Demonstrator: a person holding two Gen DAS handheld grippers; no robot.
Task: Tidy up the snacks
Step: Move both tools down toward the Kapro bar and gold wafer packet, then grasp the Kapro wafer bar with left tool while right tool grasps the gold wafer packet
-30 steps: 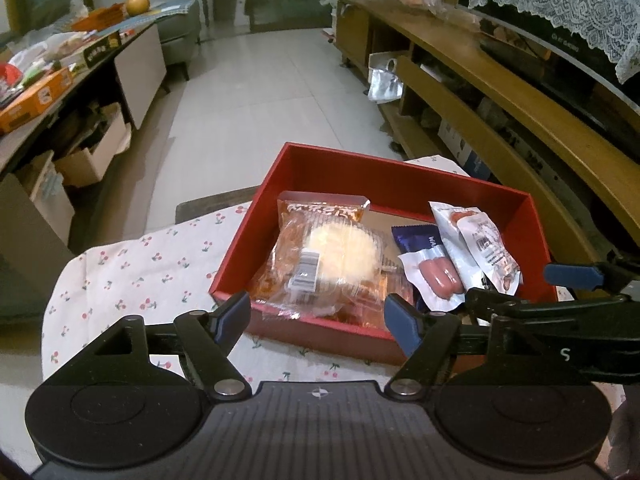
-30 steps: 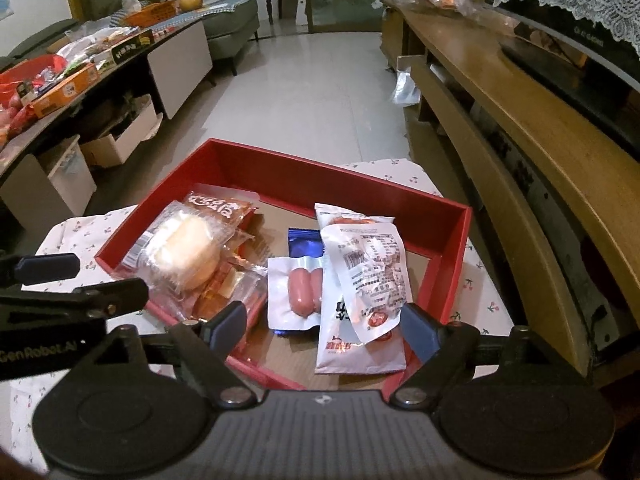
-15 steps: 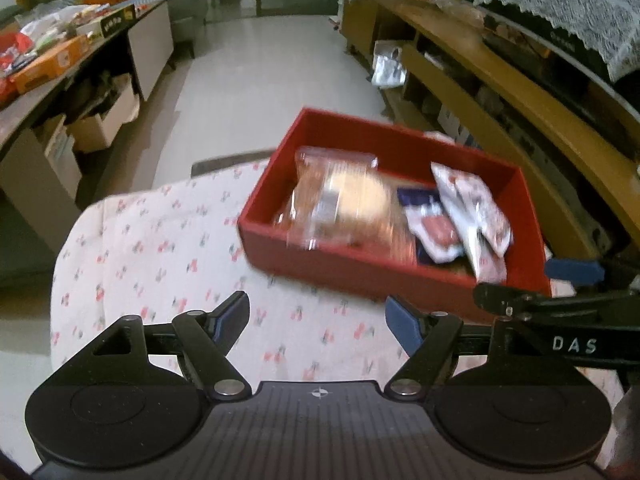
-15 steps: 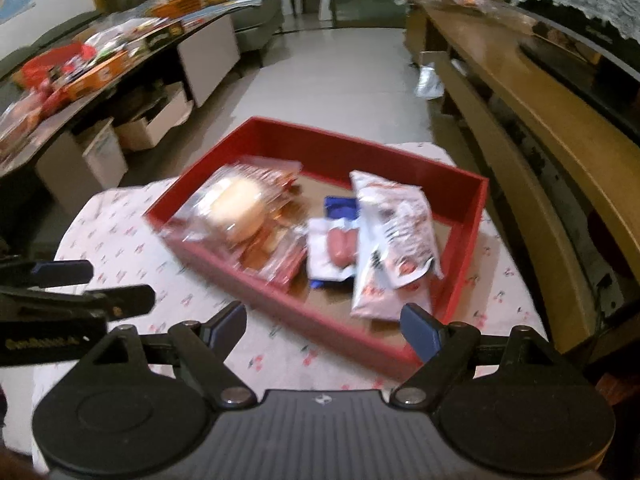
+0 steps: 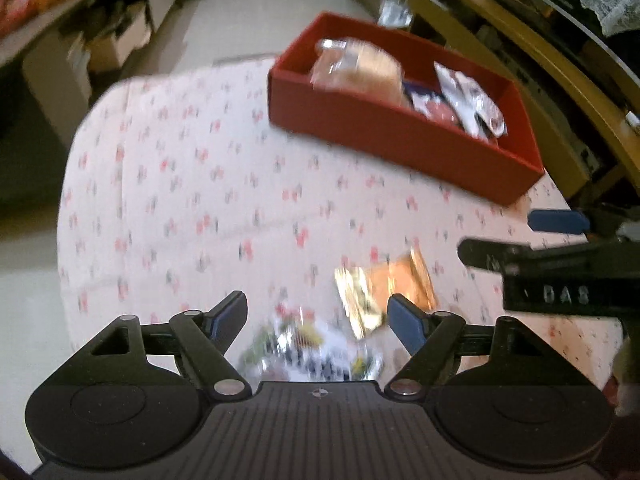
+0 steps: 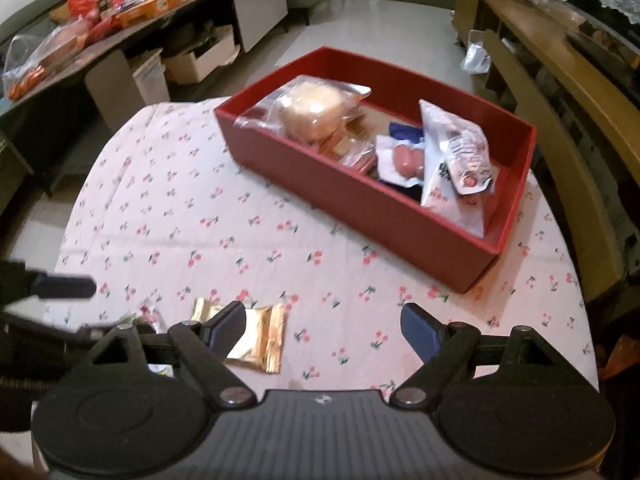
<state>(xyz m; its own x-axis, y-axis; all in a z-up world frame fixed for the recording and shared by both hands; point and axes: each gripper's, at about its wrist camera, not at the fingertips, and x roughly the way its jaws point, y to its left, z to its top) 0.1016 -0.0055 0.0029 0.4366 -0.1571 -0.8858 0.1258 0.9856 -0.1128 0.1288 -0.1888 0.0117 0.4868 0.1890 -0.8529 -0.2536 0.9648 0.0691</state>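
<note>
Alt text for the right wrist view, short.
Open right gripper hovers empty over a cherry-print tablecloth, a gold snack packet beside its left finger. Beyond sits a red box holding wrapped snacks.

A red box (image 6: 400, 216) of wrapped snacks sits on cherry-print cloth (image 6: 192, 208), gold packet (image 6: 260, 340) nearer.

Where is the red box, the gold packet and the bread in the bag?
red box (image 6: 360, 196): right wrist view, on its near outer wall.
gold packet (image 6: 260, 338): right wrist view, on the middle of the foil.
bread in the bag (image 6: 316, 108): right wrist view, on the round bun.
</note>
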